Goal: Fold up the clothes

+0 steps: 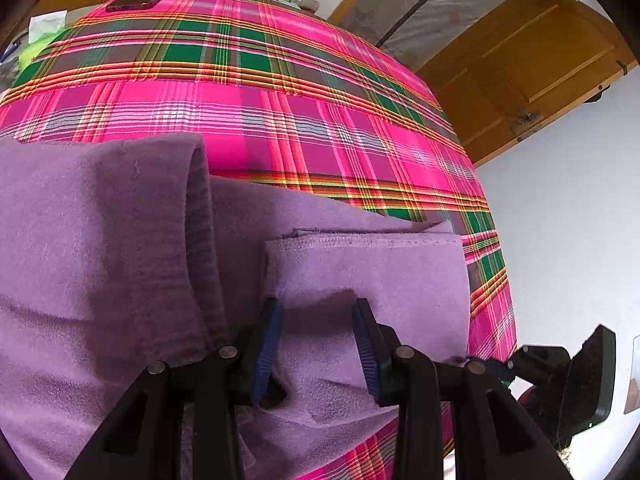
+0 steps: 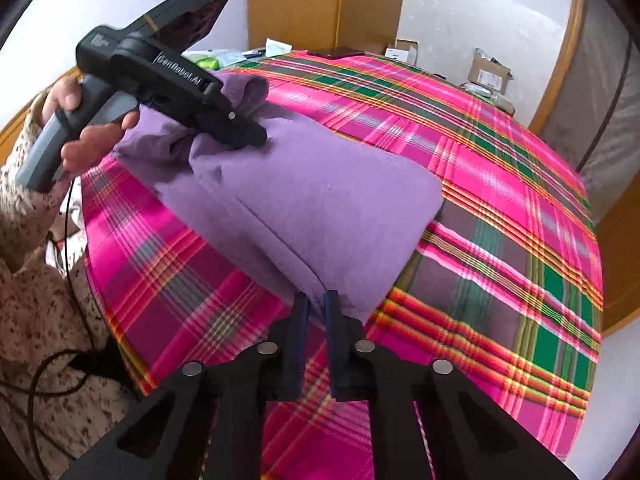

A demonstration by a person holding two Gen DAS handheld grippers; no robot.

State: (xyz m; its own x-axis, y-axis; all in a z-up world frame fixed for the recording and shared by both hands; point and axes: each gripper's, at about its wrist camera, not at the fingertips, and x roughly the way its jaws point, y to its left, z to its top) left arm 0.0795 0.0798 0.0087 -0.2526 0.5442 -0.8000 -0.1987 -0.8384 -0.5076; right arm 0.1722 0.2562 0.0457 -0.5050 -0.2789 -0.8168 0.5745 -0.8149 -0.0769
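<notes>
A purple fleece garment [image 1: 120, 240] lies folded on a bed with a pink and green plaid cover [image 1: 280, 112]. My left gripper [image 1: 316, 320] has a thick bunch of that fleece between its blue pads and is shut on it. In the right wrist view, a hand holds the left gripper [image 2: 256, 136] at the garment's [image 2: 320, 200] far end. My right gripper [image 2: 316, 300] has its jaws nearly together, pinched on the garment's near corner. In the left wrist view, the right gripper [image 1: 486, 362] meets the fleece at its right corner.
A dark phone [image 2: 336, 53] lies at the bed's far edge. Cardboard boxes [image 2: 488, 72] stand beyond it, with a wooden wardrobe [image 2: 320, 4] behind. A floral sleeve [image 2: 36, 300] and a black cable [image 2: 52, 364] are at the left. The bed edge drops off on the right.
</notes>
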